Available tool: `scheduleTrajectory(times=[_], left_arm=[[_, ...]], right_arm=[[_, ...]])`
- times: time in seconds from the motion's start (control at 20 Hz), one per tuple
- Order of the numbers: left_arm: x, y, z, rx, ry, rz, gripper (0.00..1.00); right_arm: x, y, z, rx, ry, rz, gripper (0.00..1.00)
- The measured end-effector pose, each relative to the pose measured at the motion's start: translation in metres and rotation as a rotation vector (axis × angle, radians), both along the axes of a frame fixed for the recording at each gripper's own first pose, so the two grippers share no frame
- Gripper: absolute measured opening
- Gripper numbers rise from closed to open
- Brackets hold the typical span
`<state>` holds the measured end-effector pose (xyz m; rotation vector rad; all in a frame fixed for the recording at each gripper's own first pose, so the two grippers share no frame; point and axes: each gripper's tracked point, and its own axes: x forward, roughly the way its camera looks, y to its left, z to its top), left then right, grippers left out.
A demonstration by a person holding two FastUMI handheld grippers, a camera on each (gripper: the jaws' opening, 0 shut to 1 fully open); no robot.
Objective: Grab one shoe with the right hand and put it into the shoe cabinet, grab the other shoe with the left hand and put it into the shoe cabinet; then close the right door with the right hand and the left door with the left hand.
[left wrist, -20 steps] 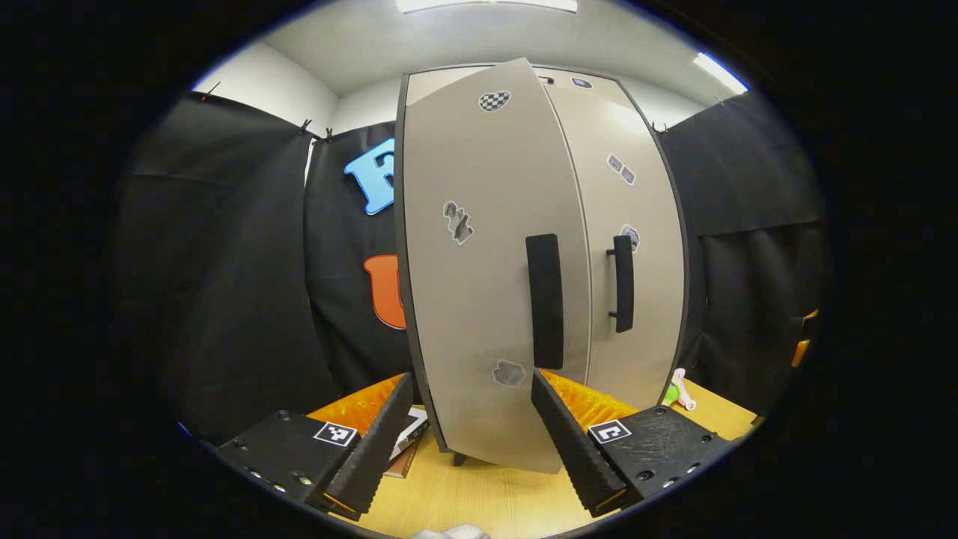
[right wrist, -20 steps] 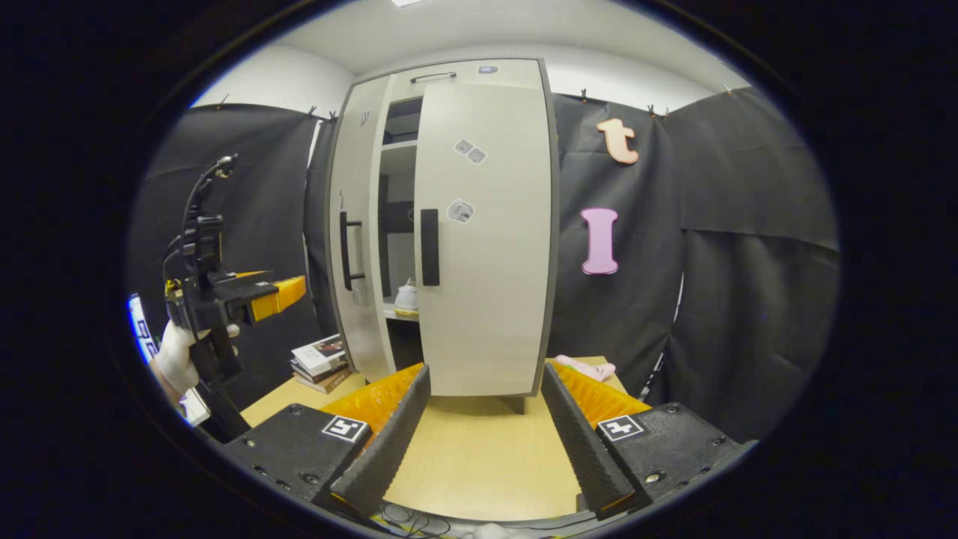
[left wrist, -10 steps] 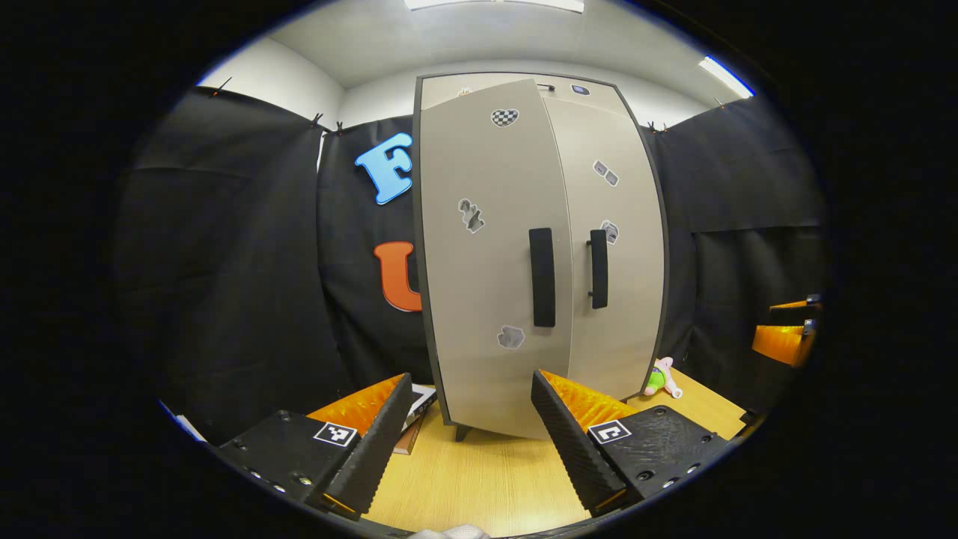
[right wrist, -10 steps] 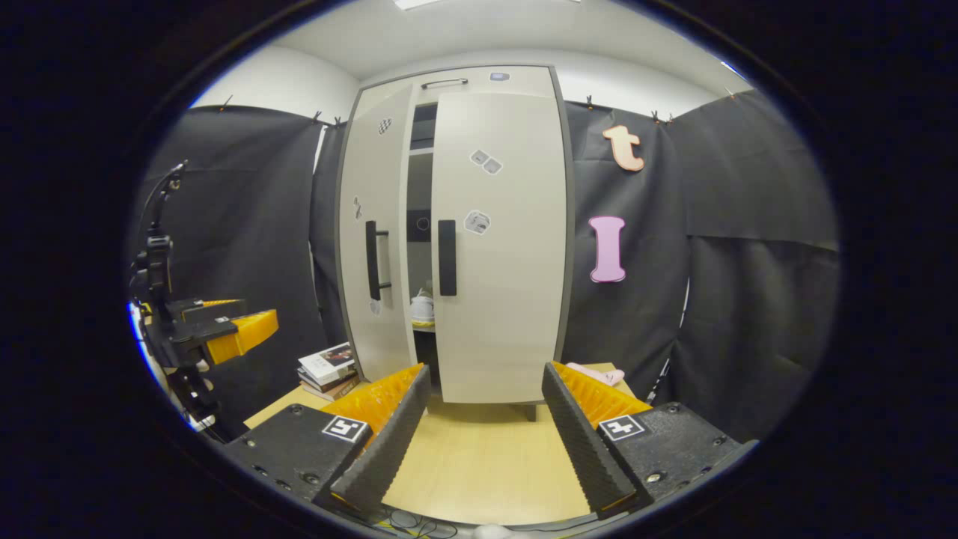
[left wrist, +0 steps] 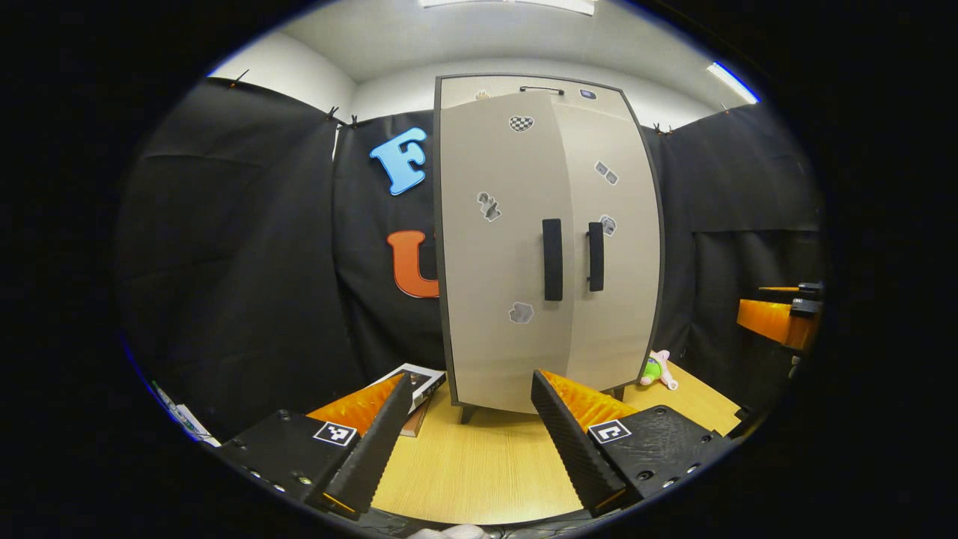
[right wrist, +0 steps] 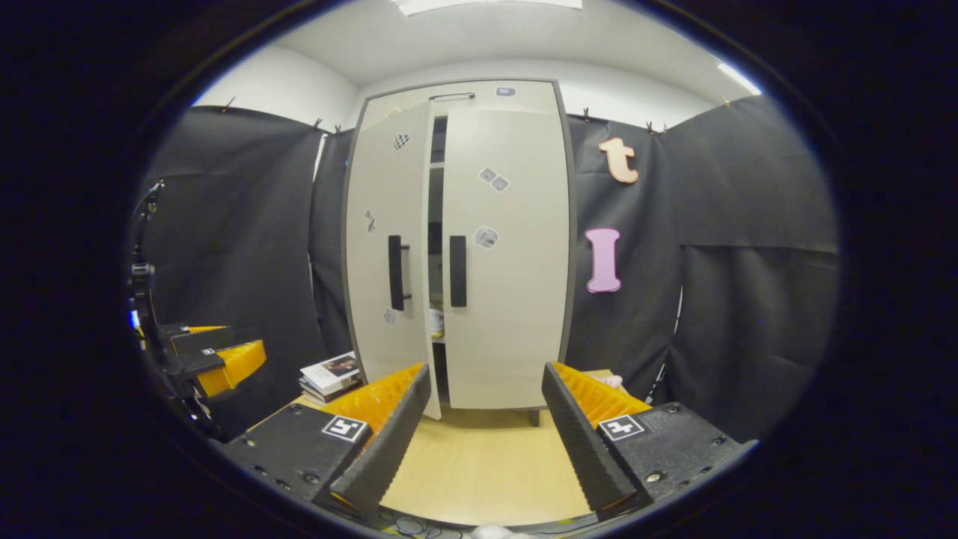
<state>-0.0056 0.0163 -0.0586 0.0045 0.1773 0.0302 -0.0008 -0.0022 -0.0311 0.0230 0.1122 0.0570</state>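
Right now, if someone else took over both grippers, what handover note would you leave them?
Left gripper: jaws open, holding nothing, back from the shoe cabinet.
Right gripper: jaws open, holding nothing, also back from it.
Things: a shoe shows through the gap between the doors, on a shelf inside.
Done: right door looks closed.
Left: left door is ajar, a narrow gap remains beside its handle; push it flush with the left gripper. Stack of books sits near the cabinet's left foot.
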Motion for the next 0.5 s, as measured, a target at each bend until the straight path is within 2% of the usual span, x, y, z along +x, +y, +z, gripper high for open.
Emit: scheduleTrajectory(times=[0.05, 0.1, 0.5], left_arm=[[-0.0015, 0.0009, 0.0016, 0.002, -0.004, -0.002, 0.96], [-0.0026, 0.0003, 0.0026, 0.003, -0.009, -0.006, 0.96], [-0.0055, -0.0021, 0.0109, -0.001, -0.033, -0.030, 0.96]], right_arm=[[-0.0018, 0.0016, 0.0003, -0.002, -0.004, -0.005, 1.00], [-0.0038, 0.0033, -0.0027, -0.004, -0.001, -0.006, 0.98], [-0.0086, 0.0053, -0.0055, 0.015, 0.011, -0.025, 0.97]])
